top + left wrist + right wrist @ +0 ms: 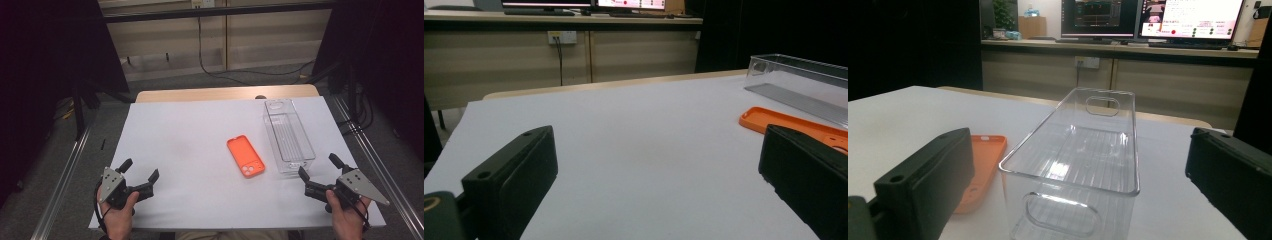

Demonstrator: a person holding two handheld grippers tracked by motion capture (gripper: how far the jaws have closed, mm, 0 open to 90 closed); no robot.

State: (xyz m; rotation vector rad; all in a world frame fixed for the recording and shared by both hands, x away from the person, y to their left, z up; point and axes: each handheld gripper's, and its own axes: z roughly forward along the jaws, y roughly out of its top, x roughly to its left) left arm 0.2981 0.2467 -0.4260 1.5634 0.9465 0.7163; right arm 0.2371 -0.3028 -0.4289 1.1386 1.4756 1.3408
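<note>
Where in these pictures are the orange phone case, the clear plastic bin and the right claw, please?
orange phone case point(246, 156), high view, middle of its back.
clear plastic bin point(1075, 150), right gripper view, ribbed floor inside.
right claw point(320, 168), high view, midway between its open fingertips.

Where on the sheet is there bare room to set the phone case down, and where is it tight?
Free: the wide stretch of white sheet left of the orange phone case, from the left gripper to the far edge. Also the near strip between both grippers. Crowded: the right side, where the clear bin sits close beside the case, with the right gripper at its near end.
</note>
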